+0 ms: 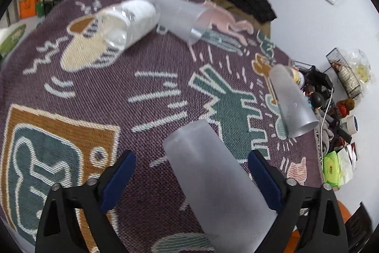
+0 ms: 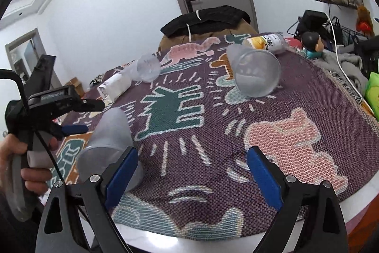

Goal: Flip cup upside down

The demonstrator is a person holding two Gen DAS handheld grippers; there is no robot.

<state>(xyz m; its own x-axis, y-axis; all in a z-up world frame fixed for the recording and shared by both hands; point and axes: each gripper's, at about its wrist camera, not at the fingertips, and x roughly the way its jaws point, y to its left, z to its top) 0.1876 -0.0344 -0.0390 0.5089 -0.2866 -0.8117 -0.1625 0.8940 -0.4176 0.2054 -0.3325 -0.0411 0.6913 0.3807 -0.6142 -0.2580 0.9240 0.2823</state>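
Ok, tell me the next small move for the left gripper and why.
Probably close the left gripper on the frosted cup. The cup lies on its side on the patterned cloth between the open fingers, which look clear of its walls, so nothing holds it yet for flipping.

The nearest cup [image 1: 213, 184] is seen to be frosted, translucent plastic with a matt, smooth wall, as are the second cup [image 1: 292, 101] and third cup [image 1: 176, 16]. The table cloth [image 1: 154, 91] is observed as coarse woven fabric, rough and matt, while the bottle [image 1: 128, 23] appears as clear glossy plastic wrapped in a white label. Left gripper [image 1: 191, 170] pads [image 1: 118, 179] are noted as matt blue rubber-like material on black plastic arms with bright metal screws.
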